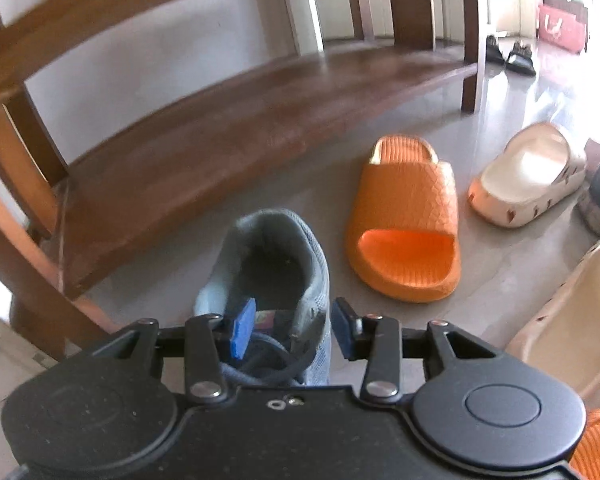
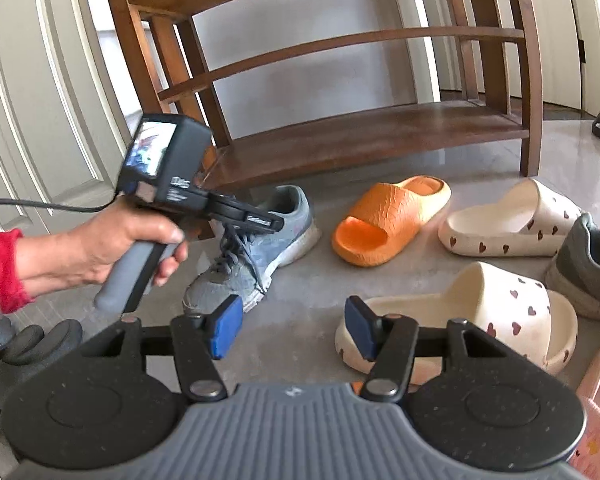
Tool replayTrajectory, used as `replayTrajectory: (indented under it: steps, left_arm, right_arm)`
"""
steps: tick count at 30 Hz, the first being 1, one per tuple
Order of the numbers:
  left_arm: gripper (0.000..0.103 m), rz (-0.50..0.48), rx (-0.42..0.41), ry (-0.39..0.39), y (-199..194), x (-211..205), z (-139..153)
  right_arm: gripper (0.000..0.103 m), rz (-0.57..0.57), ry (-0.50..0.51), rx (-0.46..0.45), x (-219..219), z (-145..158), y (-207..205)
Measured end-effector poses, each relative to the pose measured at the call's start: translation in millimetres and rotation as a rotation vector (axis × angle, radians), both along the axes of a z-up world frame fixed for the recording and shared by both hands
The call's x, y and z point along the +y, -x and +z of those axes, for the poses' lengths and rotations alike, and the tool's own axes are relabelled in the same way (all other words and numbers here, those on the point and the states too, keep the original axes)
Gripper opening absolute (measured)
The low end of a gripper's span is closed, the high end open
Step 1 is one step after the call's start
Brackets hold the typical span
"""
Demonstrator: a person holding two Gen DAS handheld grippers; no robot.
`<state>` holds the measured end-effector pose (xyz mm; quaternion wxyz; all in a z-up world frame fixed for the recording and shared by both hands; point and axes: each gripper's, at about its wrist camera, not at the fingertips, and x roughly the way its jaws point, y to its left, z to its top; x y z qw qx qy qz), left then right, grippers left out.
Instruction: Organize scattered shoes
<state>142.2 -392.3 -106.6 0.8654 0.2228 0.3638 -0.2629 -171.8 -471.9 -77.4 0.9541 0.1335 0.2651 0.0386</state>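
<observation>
The person's left gripper [image 1: 292,328] is straddling the collar wall of the grey-blue sneaker [image 1: 268,272], one blue pad inside the opening over the insole and the other outside the fabric. The jaws are standing partly closed around that wall, but the outer pad is sitting just off the fabric with a gap showing, so I would not call it a grip yet. Taking the shoe by its collar makes sense to me: it is the one thin, stiff edge that narrow jaws can pinch, and it would let the shoe hang toe-down for carrying.

The sneaker is lying on the floor just in front of the wooden shoe rack [image 2: 364,136], near the rack's left leg, its heel toward the bottom shelf. That shelf is bare, which I take to be where it is headed.

It is looking worn: faded knit upper, dark loose laces, a scuffed whitish sole.

The right gripper [image 2: 294,330] is hovering about half open with nothing between its pads, farther out from the rack, waiting, I would guess, over the cream heart-print slide [image 2: 480,312].

The orange slide [image 1: 404,216] is lying just beside the sneaker, also in front of the rack, and a second cream slide [image 2: 512,224] beyond it.
</observation>
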Motion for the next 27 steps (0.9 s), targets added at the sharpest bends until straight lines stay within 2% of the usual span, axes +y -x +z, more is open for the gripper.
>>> replayTrajectory:
  steps: [2, 4, 9, 12, 17, 21, 27]
  left_arm:
    - [0.015, 0.018, 0.02, 0.017, -1, 1, -2]
    - [0.013, 0.049, 0.038, 0.036, 1, 6, 0]
    - [0.012, 0.21, 0.12, 0.097, 4, 48, 1]
    - [0.012, 0.267, 0.17, 0.097, 20, 77, 3]
    - [0.013, 0.308, 0.226, 0.075, 63, 116, 5]
    - [0.017, 0.358, 0.277, 0.069, 114, 155, 5]
    - [0.022, 0.411, 0.346, 0.08, 136, 170, 10]
  right_arm:
    - [0.061, 0.001, -0.001, 0.003, 1, -1, -1]
    - [0.061, 0.004, -0.001, 0.005, 2, -1, -3]
    - [0.061, 0.003, -0.026, 0.006, 3, -4, -6]
    - [0.061, 0.013, -0.051, -0.003, 7, -4, -10]
    - [0.061, 0.064, -0.098, -0.025, 24, -4, -24]
    - [0.061, 0.128, -0.131, -0.04, 48, -3, -40]
    - [0.061, 0.195, -0.133, -0.047, 74, 0, -52]
